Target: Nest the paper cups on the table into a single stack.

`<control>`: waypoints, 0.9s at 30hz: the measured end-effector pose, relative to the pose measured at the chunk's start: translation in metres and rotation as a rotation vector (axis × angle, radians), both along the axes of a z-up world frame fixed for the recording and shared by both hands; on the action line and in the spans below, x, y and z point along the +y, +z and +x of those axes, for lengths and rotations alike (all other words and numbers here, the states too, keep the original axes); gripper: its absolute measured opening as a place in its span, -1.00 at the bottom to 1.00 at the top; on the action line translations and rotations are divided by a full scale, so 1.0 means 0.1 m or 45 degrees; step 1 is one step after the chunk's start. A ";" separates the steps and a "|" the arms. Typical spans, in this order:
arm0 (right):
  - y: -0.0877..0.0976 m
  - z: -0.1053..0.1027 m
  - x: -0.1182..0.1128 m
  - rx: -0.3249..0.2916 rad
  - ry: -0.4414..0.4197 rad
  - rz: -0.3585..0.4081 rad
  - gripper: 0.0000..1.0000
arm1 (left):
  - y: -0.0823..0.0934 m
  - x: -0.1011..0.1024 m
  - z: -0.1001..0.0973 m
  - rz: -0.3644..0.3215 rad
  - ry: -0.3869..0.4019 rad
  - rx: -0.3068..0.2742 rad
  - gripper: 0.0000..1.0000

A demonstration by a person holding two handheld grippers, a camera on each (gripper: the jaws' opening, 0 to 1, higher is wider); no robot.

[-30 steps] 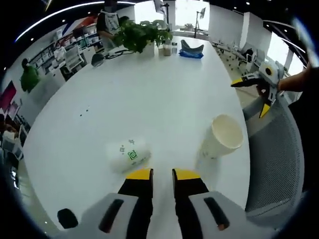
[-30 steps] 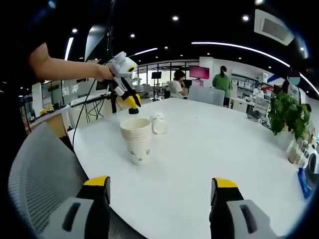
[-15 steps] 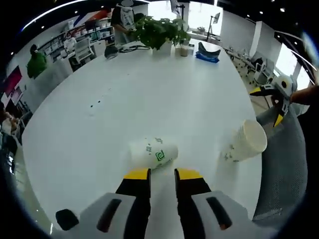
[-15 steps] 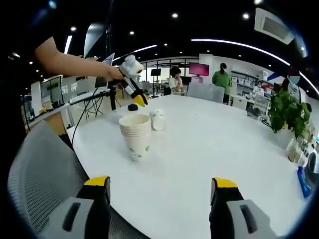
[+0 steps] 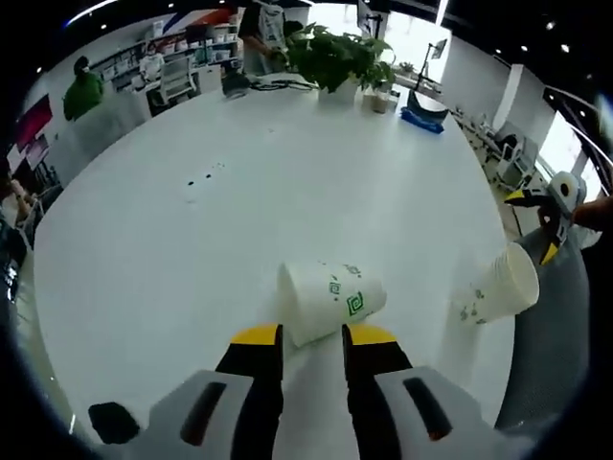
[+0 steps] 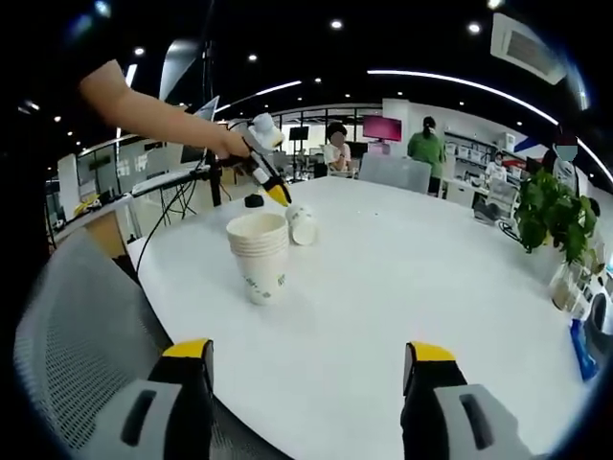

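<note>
On the white oval table (image 5: pixel 192 249) there are two lots of paper cups: one loose cup (image 5: pixel 330 299) lying on its side, and one upright stack of nested cups (image 6: pixel 259 257) near the table's edge, beside a grey mesh chair (image 6: pixel 72 335). In the right gripper view I count roughly four or five rims in that stack, though the layers are too fine to number surely.

The left gripper (image 5: pixel 312 337) has its two yellow-tipped jaws set narrow, with the lying cup's rim end just at the tips; whether they pinch it I cannot tell. In the right gripper view that same gripper, held out on a bare arm, points down at the loose cup just behind the stack.

The right gripper (image 6: pixel 311 356) stands with jaws spread wide, holding nothing, well short of the stack.

At the far end sit a leafy potted plant (image 5: pixel 337 59) and a blue item (image 5: pixel 423 117). Several people are about in the office behind.
</note>
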State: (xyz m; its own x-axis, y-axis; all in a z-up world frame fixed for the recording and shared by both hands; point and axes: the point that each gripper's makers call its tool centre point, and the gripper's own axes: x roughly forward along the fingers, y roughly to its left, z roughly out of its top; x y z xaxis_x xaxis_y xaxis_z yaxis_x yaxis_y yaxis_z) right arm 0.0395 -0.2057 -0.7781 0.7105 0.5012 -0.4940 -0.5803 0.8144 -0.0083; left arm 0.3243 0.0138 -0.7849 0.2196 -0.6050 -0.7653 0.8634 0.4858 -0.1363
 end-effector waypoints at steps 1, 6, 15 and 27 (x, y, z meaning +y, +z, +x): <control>0.00 0.00 0.00 0.001 -0.002 0.000 0.64 | -0.01 -0.02 0.00 -0.014 0.007 0.008 -0.57; -0.01 0.00 -0.01 0.005 -0.008 -0.006 0.63 | -0.01 -0.17 -0.04 -0.135 0.067 0.082 -0.55; -0.02 0.00 -0.01 0.013 -0.011 -0.004 0.63 | 0.03 -0.26 0.06 -0.416 0.273 0.220 -0.57; -0.04 -0.01 -0.01 0.032 -0.008 -0.010 0.60 | -0.06 -0.27 0.10 -0.640 0.388 0.395 -0.79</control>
State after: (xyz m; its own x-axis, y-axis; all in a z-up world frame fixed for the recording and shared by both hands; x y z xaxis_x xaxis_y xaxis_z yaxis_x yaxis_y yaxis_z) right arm 0.0387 -0.2070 -0.7826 0.7012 0.4926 -0.5154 -0.5750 0.8182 -0.0003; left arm 0.3344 -0.0132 -0.7906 0.2522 -0.8505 -0.4615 0.5819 0.5144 -0.6299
